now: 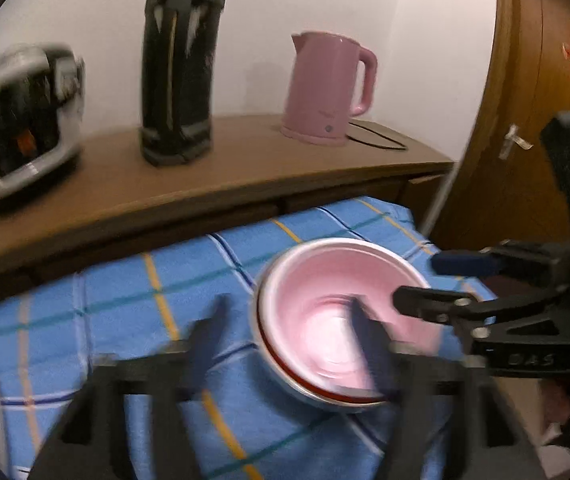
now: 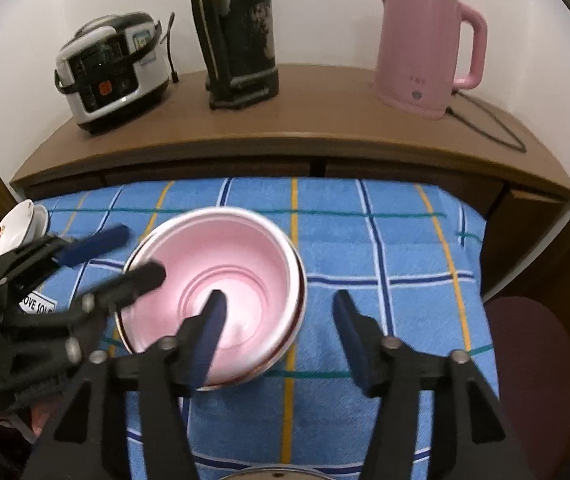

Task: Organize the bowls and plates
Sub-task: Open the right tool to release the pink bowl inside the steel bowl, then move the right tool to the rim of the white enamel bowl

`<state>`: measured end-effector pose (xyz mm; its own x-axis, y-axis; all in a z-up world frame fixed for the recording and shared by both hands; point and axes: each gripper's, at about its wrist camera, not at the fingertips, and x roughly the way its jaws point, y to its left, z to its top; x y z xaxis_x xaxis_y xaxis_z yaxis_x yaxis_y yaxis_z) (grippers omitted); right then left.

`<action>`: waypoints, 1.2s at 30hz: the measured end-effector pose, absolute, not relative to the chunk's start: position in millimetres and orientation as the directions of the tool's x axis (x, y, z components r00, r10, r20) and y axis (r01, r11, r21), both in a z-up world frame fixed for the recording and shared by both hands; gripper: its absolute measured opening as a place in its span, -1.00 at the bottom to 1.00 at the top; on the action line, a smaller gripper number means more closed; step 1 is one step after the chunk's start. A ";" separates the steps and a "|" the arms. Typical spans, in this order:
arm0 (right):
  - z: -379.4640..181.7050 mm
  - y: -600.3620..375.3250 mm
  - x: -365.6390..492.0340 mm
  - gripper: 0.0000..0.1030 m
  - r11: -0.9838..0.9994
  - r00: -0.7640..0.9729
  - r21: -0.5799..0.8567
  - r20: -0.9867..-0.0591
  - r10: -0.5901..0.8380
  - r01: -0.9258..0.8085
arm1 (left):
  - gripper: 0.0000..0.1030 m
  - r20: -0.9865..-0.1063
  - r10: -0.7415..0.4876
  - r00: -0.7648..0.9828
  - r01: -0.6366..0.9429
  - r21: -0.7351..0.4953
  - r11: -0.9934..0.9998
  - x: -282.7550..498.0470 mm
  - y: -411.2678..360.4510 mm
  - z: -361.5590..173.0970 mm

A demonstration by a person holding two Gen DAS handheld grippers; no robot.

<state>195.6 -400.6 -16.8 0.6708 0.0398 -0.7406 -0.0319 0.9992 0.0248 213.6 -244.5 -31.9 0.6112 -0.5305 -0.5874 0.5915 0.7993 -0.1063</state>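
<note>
Right gripper (image 2: 277,336): nearest, lower centre, jaws apart, 1 finger inside the bowl, gripping nothing.
Left gripper (image 1: 289,336): lower centre, blurred, jaws wide, holding nothing.
Pink bowl (image 2: 221,280): centre, on checked cloth (image 2: 385,240); likely light, stiff, slippery. Pinch the rim.

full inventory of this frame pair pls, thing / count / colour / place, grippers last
pink bowl: 1, pink inside with white rim, mid cloth, seemingly nested in another bowl
checked cloth: 1, blue, covers the near surface
floral dishes: at least 2, white, cloth's far-left edge
kettle: 1, pink, shelf right
tall flask: 1, black, shelf middle
rice cooker: 1, white and black, shelf left
wooden shelf: 1, brown, behind cloth
left gripper: 1, black, open across bowl's left rim
right gripper: 1, black, open across bowl's right rim
</note>
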 end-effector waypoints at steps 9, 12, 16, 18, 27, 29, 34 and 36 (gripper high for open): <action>-2.0 -409.5 175.6 0.22 1.000 0.714 0.020 -0.700 0.016 -0.003 | 0.60 -0.552 -0.543 0.633 0.581 -0.125 0.804 216.2 -236.4 -27.0; -0.4 -412.9 164.5 0.22 1.000 0.719 0.016 -0.695 0.008 0.005 | 0.60 -0.545 -0.547 0.635 0.576 -0.137 0.806 214.7 -234.7 -25.0; 2.2 -420.1 143.1 0.22 0.999 0.729 0.041 -0.685 0.013 0.020 | 0.60 -0.521 -0.577 0.629 0.592 -0.161 0.790 206.6 -232.9 -19.5; 2.3 -422.7 131.9 0.22 0.998 0.732 0.051 -0.681 0.016 0.025 | 0.60 -0.520 -0.587 0.621 0.602 -0.164 0.781 203.8 -234.8 -18.9; -11.3 -441.0 78.8 0.22 0.996 0.722 0.080 -0.691 0.019 0.051 | 0.60 -0.533 -0.595 0.602 0.643 -0.120 0.757 173.8 -245.5 -13.9; -17.2 -449.1 69.9 0.22 0.993 0.714 0.098 -0.700 0.023 0.064 | 0.60 -0.552 -0.586 0.594 0.645 -0.109 0.757 161.2 -246.1 -14.8; -30.2 -461.1 52.9 -0.04 0.989 0.696 0.119 -0.718 0.025 0.087 | 0.60 -0.564 -0.595 0.572 0.690 -0.061 0.721 117.1 -252.0 -20.3; -36.5 -463.9 47.5 -0.24 0.987 0.686 0.135 -0.726 0.039 0.086 | 0.60 -0.580 -0.604 0.547 0.712 -0.058 0.700 105.4 -257.5 -25.2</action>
<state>47.5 -463.9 -36.5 0.6865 0.0391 -0.7261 0.0862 0.9871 0.1346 105.4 -257.5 -25.2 0.5469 -0.6042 -0.5795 0.7121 0.6997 -0.0576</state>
